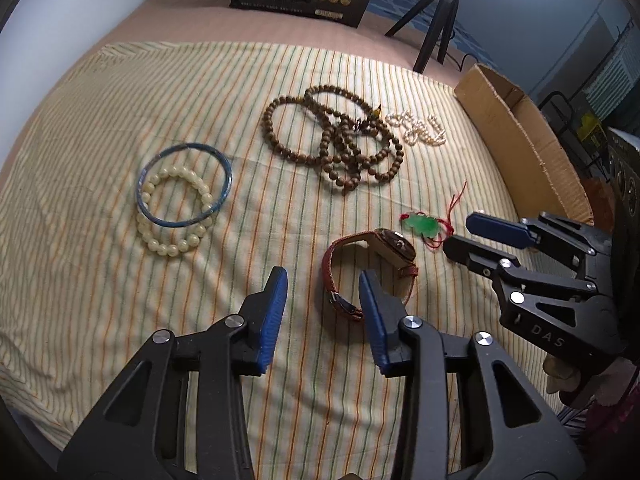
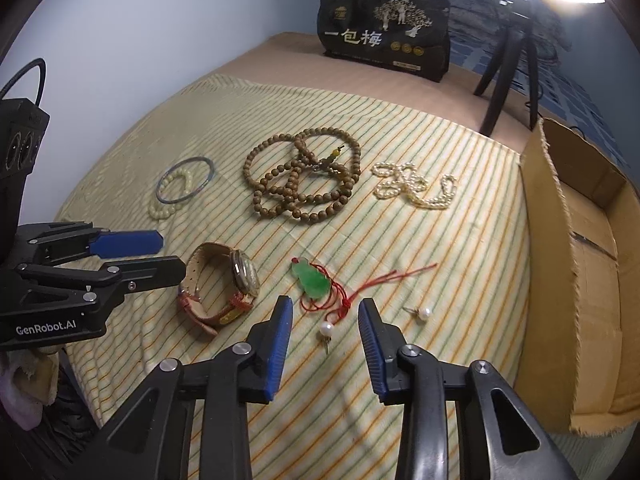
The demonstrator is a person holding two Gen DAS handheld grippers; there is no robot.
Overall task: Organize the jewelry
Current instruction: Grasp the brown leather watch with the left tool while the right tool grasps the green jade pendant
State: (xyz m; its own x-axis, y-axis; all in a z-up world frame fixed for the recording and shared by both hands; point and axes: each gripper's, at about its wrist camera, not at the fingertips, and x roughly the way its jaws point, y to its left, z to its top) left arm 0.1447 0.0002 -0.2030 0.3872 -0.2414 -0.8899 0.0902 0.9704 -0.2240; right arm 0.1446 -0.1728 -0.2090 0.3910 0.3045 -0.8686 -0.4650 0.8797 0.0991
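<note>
Left side: we see bare striped cloth [image 1: 100,264] around the blue bangle [image 1: 185,184] and cream bead bracelet [image 1: 176,216]; open passage there.
Centre: the wooden bead strand [image 1: 332,136] sprawls wide, with the pearl necklace [image 2: 414,186] just beside it, leaving only a narrow lane between them.
Near edge: the watch [image 2: 224,284], jade pendant [image 2: 312,278] with red cord, and two pearl earrings [image 2: 422,313] crowd our approach.
Right side: the cardboard box [image 2: 560,280] wall rises at the cloth's edge and blocks sideways travel.
Far end: the black bag [image 2: 384,36] and tripod [image 2: 508,68] stand upright.
Between us: left gripper [image 1: 323,320] and right gripper [image 2: 325,342] hang near each other, both gaping.
</note>
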